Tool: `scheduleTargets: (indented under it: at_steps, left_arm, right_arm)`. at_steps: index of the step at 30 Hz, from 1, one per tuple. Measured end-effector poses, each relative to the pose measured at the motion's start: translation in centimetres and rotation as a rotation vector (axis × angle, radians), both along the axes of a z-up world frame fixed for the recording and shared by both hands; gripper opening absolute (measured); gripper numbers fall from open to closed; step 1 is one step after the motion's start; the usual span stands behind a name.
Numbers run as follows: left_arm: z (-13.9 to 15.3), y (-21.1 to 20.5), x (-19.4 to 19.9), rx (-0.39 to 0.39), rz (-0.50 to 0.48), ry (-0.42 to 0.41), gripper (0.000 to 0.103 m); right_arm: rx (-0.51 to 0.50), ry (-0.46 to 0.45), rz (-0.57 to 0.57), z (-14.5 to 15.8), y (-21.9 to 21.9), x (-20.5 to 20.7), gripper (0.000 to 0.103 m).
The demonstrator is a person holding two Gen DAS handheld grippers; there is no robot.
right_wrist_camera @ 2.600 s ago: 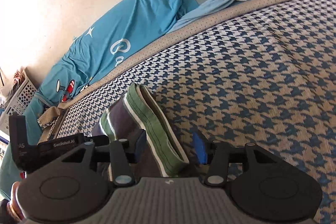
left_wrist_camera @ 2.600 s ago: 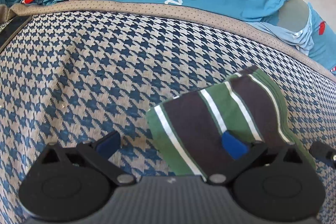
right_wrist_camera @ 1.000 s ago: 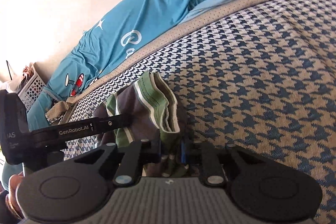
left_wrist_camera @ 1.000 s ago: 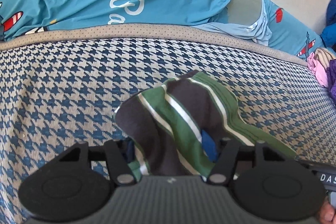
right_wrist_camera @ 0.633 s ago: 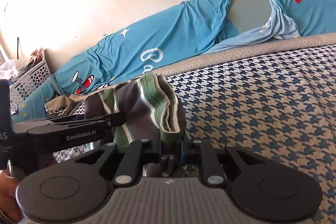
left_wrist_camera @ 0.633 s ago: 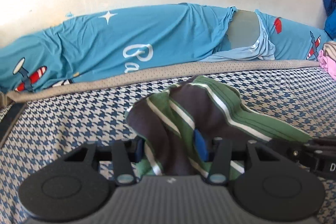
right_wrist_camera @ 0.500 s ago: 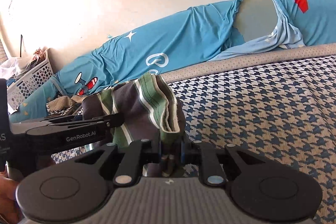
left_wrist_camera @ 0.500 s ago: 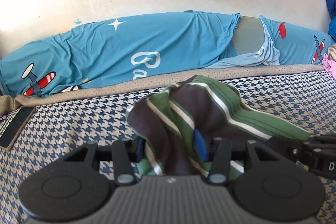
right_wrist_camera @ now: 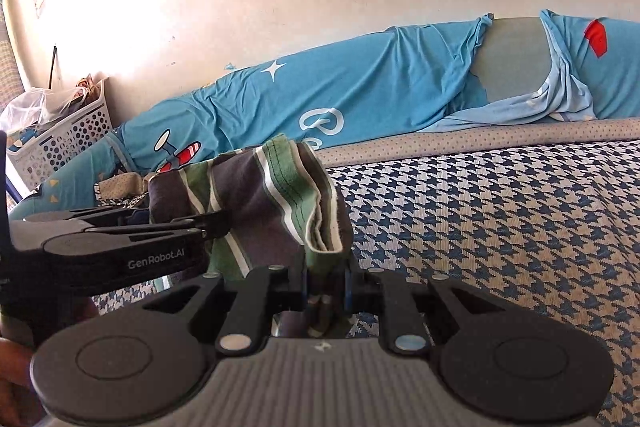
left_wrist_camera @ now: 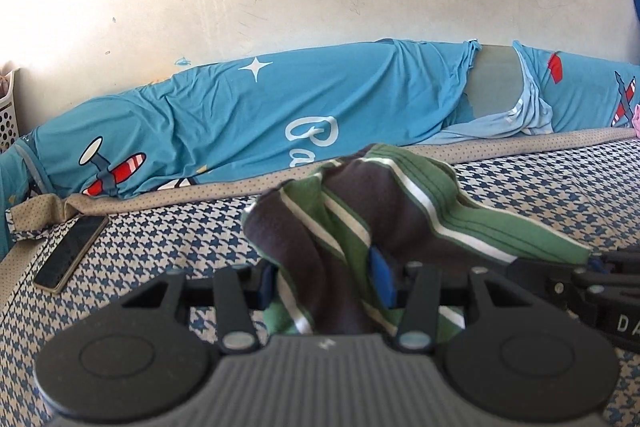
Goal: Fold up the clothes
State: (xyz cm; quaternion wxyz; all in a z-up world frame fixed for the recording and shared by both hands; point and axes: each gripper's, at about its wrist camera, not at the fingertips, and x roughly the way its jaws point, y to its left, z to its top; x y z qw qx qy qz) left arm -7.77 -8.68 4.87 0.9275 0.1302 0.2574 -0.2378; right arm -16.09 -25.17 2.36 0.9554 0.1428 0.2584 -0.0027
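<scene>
A folded striped garment (left_wrist_camera: 360,211), green, dark grey and white, is held up off the houndstooth bed cover (left_wrist_camera: 160,239) by both grippers. My left gripper (left_wrist_camera: 326,277) is shut on its lower left part; bunched cloth fills the gap between the blue pads. My right gripper (right_wrist_camera: 326,285) is shut on the garment's folded edge (right_wrist_camera: 280,203). The left gripper's body (right_wrist_camera: 120,251) shows at the left of the right wrist view, and the right gripper's body (left_wrist_camera: 600,291) shows at the right edge of the left wrist view.
A long blue pillow with plane prints (left_wrist_camera: 280,123) lies along the wall behind the bed. A phone (left_wrist_camera: 72,247) lies at the bed's left edge. A white perforated basket (right_wrist_camera: 64,143) stands at the far left. Pink cloth (left_wrist_camera: 636,121) shows at the right edge.
Both grippers closed on the garment and lifted it off the bed cover. The views tilted up, so the wall and pillow now fill the upper half.
</scene>
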Motion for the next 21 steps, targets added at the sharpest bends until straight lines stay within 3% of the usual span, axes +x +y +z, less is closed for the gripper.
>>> scheduleTargets:
  at_steps: [21]
  left_arm:
    - [0.01, -0.41, -0.31, 0.009, 0.004, -0.009, 0.044]
  right_arm:
    - [-0.015, 0.003, 0.001, 0.16, 0.37, -0.17, 0.016]
